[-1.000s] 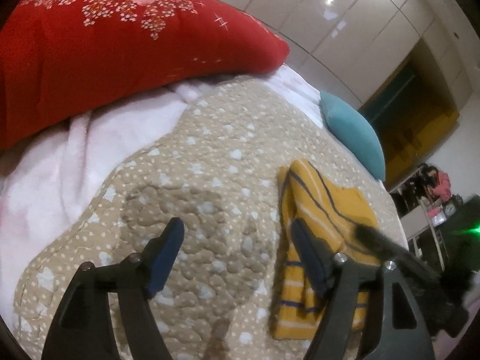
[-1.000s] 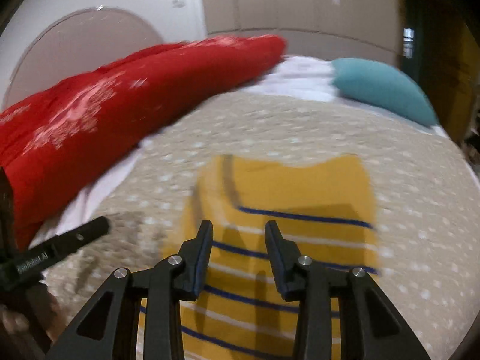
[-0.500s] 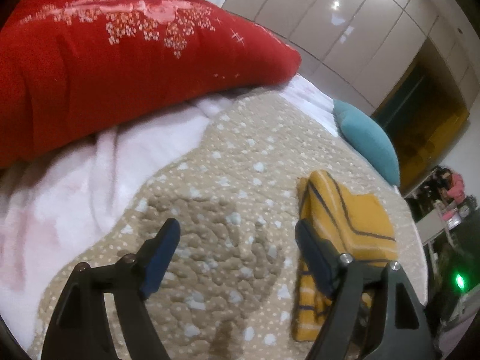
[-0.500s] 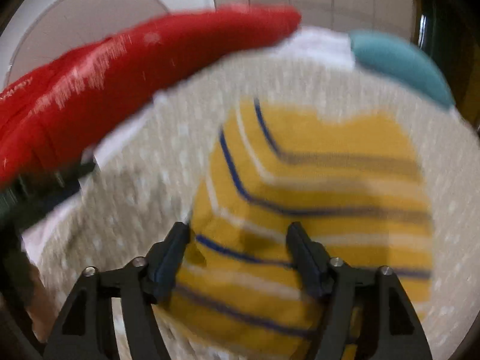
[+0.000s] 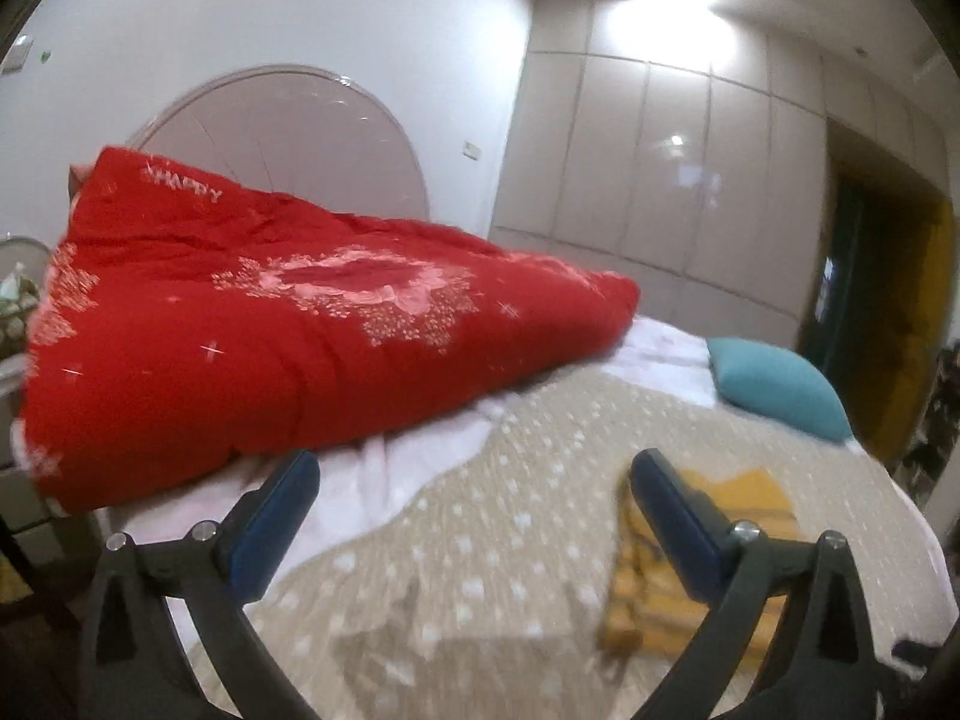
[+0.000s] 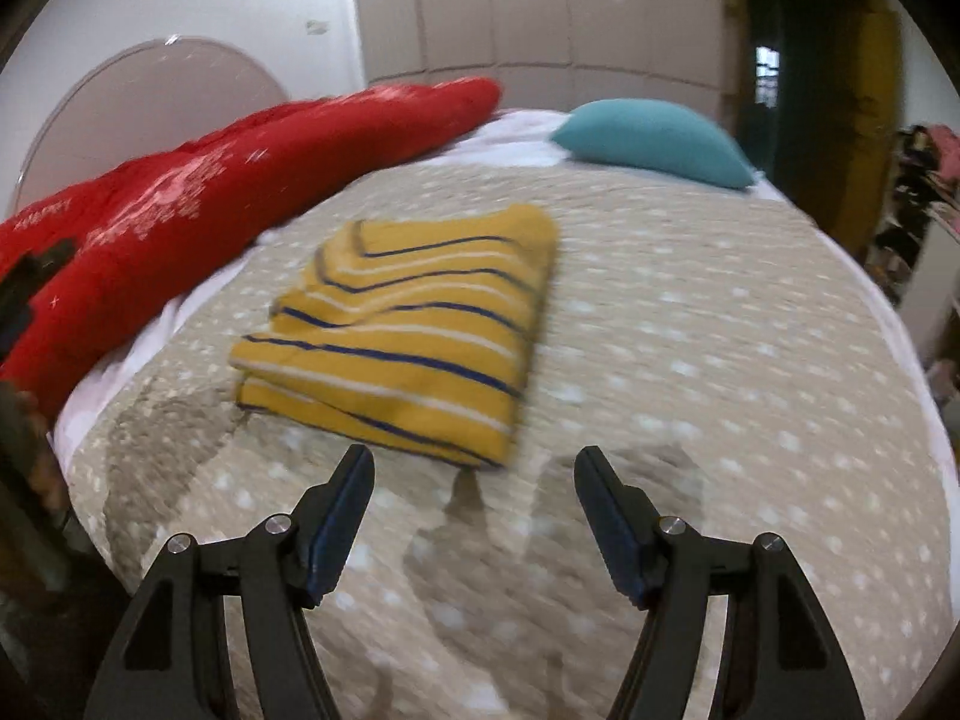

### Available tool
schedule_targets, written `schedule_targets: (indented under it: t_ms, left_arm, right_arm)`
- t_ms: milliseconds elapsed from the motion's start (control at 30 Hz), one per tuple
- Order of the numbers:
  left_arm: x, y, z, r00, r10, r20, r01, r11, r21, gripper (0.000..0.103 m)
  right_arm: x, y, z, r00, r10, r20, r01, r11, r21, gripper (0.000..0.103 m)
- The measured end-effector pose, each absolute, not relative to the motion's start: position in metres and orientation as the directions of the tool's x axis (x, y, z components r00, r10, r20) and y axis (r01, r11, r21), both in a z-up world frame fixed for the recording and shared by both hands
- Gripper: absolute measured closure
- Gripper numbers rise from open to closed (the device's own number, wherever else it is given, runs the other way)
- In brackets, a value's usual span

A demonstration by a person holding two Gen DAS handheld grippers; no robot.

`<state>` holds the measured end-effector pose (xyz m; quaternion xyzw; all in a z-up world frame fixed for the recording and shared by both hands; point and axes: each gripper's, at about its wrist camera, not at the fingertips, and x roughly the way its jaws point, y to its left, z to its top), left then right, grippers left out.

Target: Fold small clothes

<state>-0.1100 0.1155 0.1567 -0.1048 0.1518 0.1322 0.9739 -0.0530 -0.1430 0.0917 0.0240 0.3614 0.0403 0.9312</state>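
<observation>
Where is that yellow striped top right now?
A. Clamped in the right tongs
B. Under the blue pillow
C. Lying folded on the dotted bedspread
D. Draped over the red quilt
C: the yellow striped top lies folded on the dotted bedspread, ahead of the open, empty right tongs.

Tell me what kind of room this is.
Most likely a bedroom: the folded striped top lies on a quilted bed cover, with a red duvet against a rounded headboard and floor-to-ceiling wardrobe doors behind.
</observation>
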Motion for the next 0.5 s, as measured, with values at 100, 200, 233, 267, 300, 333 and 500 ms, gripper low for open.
schedule_targets:
  t_ms: [100,200,233,267,300,333,500]
  left_arm:
    - [-0.136,0.084,0.177,0.928,0.205,-0.310,-0.234,0.971,-0.057,0.000]
    - [-0.159,0.055,0.193,0.946,0.131,-0.297,-0.143,0.990,-0.017,0.000]
    - [-0.161,0.049,0.195,0.946,0.093,-0.310,-0.107,0.994,-0.031,0.000]
    - [-0.164,0.043,0.195,0.942,0.048,-0.332,-0.069,0.996,-0.051,0.000]
    - [-0.167,0.036,0.192,0.929,0.000,-0.371,-0.031,0.996,-0.079,0.000]
    - [-0.166,0.031,0.188,0.916,-0.023,-0.401,-0.017,0.995,-0.095,0.000]
    - [-0.157,0.010,0.149,0.809,-0.048,-0.586,-0.019,0.994,-0.106,0.000]
  right_arm:
    - [-0.068,-0.161,0.093,0.760,0.098,-0.642,-0.040,0.994,0.105,0.029]
    - [-0.082,-0.170,0.095,0.775,0.103,-0.623,-0.034,0.992,0.122,0.029]
    - [-0.087,-0.171,0.095,0.781,0.108,-0.615,-0.035,0.991,0.129,0.029]
    - [-0.091,-0.173,0.095,0.783,0.114,-0.611,-0.037,0.990,0.136,0.029]
    - [-0.097,-0.175,0.095,0.785,0.121,-0.607,-0.040,0.989,0.145,0.029]
    - [-0.104,-0.175,0.094,0.787,0.125,-0.604,-0.040,0.987,0.153,0.029]
    - [-0.134,-0.173,0.079,0.780,0.069,-0.622,0.012,0.992,0.124,0.026]
